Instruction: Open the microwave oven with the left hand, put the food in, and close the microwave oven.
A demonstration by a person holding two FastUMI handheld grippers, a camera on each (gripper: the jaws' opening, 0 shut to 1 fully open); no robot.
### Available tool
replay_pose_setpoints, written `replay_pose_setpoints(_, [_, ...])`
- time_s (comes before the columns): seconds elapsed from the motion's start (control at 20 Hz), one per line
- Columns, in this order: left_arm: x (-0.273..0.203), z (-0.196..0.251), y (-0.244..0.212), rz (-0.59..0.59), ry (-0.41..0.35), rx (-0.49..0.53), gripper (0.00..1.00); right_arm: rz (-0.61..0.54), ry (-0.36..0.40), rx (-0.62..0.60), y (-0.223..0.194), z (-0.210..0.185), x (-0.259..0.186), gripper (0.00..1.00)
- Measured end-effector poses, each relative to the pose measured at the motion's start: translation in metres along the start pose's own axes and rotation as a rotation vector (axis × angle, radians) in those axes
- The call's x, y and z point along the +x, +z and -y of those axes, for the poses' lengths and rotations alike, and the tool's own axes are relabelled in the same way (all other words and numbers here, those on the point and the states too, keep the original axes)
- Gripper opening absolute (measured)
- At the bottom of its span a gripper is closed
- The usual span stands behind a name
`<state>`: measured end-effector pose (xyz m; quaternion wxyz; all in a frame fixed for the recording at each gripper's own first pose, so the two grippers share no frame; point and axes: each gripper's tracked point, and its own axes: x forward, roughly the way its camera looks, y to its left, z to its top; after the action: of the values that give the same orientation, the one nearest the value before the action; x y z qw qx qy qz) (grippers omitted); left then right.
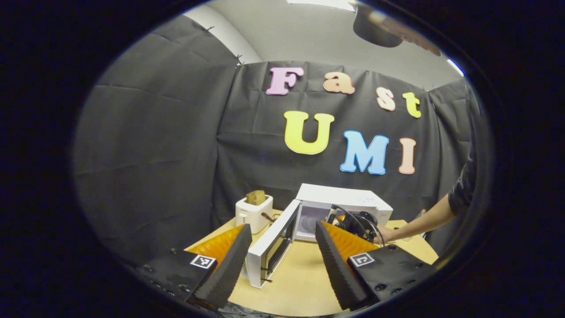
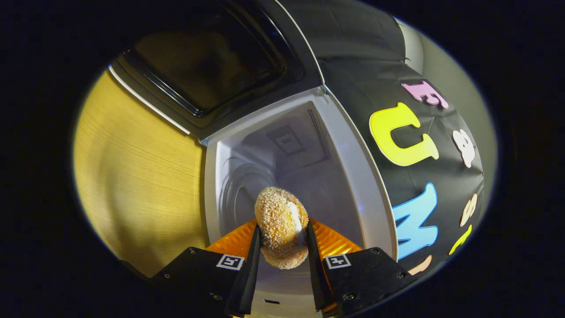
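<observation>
Between right gripper (image 2: 281,247) fingers: breaded food (image 2: 281,234), clamped, before open microwave (image 2: 282,176) cavity; left gripper (image 1: 282,251) spread apart, empty.

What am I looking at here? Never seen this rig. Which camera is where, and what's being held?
No robot arm: a person holds a two-finger gripper in each hand, and a fisheye camera rides on each, looking along its fingers.

Left gripper view: the left gripper is open and holds nothing. Beyond it, on a wooden table, stands a white microwave oven with its door swung open, and to its left a white toaster with bread in it. The person's arm reaches in with the other gripper at the oven's mouth.

Right gripper view: the right gripper is shut on a breaded piece of food, pointed into the oven's white cavity. The food is not set down yet.
</observation>
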<state>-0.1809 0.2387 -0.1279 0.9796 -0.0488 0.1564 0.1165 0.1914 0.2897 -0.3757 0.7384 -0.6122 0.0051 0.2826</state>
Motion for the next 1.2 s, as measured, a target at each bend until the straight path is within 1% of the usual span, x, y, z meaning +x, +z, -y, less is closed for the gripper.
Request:
replay_pose_setpoints(0.1, [0.004,0.001,-0.005,-0.024,-0.008,0.007,0.94,-0.013,-0.011,-0.023,-0.006,-0.001,0.014,0.52])
replay_pose_setpoints(0.2, [0.006,0.0,-0.01,-0.044,-0.003,0.014,0.95,-0.024,-0.019,-0.032,-0.004,0.0,0.036,0.52])
replay_pose_setpoints(0.3, [0.002,-0.003,-0.011,-0.047,0.003,0.013,0.94,-0.027,-0.024,-0.039,-0.008,0.0,0.049,0.52])
replay_pose_setpoints(0.35, [-0.001,-0.006,-0.011,-0.049,0.008,0.009,0.94,-0.036,-0.023,-0.042,-0.01,0.0,0.055,0.5])
replay_pose_setpoints(0.45, [-0.003,-0.01,-0.013,-0.055,0.024,-0.004,0.94,-0.068,-0.004,-0.036,-0.013,-0.001,0.066,0.58])
replay_pose_setpoints(0.55, [-0.006,-0.014,-0.015,-0.057,0.032,-0.01,0.94,-0.096,0.005,-0.022,-0.015,-0.002,0.07,0.7])
replay_pose_setpoints(0.6, [-0.007,-0.016,-0.014,-0.055,0.035,-0.007,0.94,-0.101,0.002,-0.012,-0.014,-0.002,0.068,0.84])
replay_pose_setpoints(0.65, [-0.007,-0.019,-0.012,-0.049,0.037,-0.006,0.95,-0.097,0.005,0.007,-0.011,0.0,0.064,0.83])
replay_pose_setpoints(0.7, [-0.005,-0.02,-0.01,-0.042,0.035,-0.009,0.95,-0.096,0.023,0.03,-0.009,-0.003,0.059,0.9])
replay_pose_setpoints(0.75, [-0.003,-0.021,-0.01,-0.036,0.03,-0.015,0.94,-0.097,0.045,0.056,-0.009,-0.006,0.049,0.94])
replay_pose_setpoints(0.8, [-0.001,-0.022,-0.007,-0.029,0.024,-0.022,0.94,-0.095,0.064,0.087,-0.007,-0.008,0.037,0.96])
replay_pose_setpoints(0.95, [0.013,-0.02,-0.003,-0.011,-0.018,-0.056,0.95,-0.093,0.118,0.166,-0.007,-0.022,-0.001,0.97])
replay_pose_setpoints(1.05, [0.022,-0.018,0.003,0.006,-0.055,-0.064,0.94,-0.093,0.138,0.229,-0.007,-0.028,-0.031,0.96])
replay_pose_setpoints(1.2, [0.041,-0.01,0.009,0.025,-0.115,-0.064,0.94,-0.11,0.146,0.347,-0.006,-0.028,-0.079,0.96])
